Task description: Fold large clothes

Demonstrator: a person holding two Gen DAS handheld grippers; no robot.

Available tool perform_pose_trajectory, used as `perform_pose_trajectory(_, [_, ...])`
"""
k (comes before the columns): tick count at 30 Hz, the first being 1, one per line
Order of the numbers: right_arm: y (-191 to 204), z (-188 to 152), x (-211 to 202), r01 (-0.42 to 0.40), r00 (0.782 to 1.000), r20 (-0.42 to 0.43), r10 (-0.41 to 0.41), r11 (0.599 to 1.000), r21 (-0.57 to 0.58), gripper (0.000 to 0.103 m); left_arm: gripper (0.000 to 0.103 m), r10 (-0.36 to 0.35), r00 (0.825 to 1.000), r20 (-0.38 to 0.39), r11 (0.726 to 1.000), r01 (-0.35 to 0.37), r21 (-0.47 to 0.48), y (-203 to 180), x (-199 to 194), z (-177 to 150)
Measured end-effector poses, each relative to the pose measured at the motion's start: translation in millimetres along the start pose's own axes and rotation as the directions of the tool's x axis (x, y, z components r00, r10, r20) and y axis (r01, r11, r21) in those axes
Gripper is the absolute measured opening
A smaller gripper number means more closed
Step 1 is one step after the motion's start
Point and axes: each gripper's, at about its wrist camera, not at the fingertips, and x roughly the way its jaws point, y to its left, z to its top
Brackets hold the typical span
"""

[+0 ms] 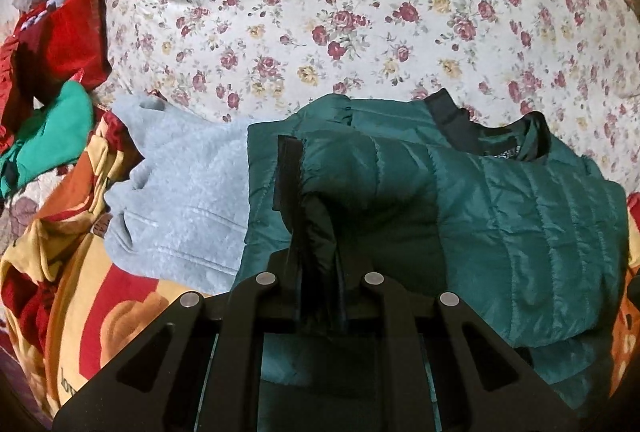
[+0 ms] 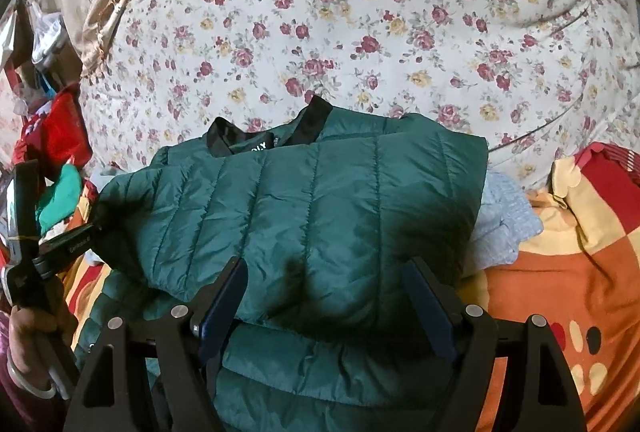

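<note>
Pinching the black-edged cuff [image 1: 320, 232] in my left hand-held gripper [image 1: 320, 296], I lift the green jacket's [image 2: 320, 200] sleeve to fold it inward, while my right hand-held gripper [image 2: 326, 296] hovers spread above.

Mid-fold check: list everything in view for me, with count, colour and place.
Quilted puffer jacket: one, dark green with black collar, partly folded, centre.
Fleece garment: one, light grey, beside the jacket.
Floral bedsheet: one, white with red and yellow roses, behind the jacket.
Patterned blanket: one, orange, red and cream, under the clothes.
Bright green cloth: one, far side pile.
Red cloth: one, same pile.
Left gripper: black, shut on the jacket's black cuff.
Right gripper: black, fingers open over the jacket.
Hand: one, holding the left gripper's handle.
</note>
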Motion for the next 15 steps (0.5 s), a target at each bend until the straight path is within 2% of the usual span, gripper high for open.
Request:
perform_pose_trajectory(4, [-0.1, 1.7, 3.0, 0.008, 1.0, -0.002, -0.008, 1.0, -0.007, 0.078, 0.011, 0.006, 1.0, 0.003, 1.0, -0.006, -0.001, 3.5, 3.9, 3.6])
perform_pose_trajectory(10, [-9.8, 10.1, 4.8, 0.062, 0.998, 0.028, -0.062, 0.998, -0.001, 0.078, 0.011, -0.008, 1.0, -0.023, 0.997, 0.006, -0.072, 21.1, 16.2, 14.7])
perform_pose_trajectory(15, [-22.5, 22.3, 28.4, 0.1, 0.995, 0.01, -0.1, 0.995, 0.001, 0.078, 0.01, 0.006, 1.0, -0.015, 0.996, -0.007, -0.086, 22.9, 24.5, 21.0])
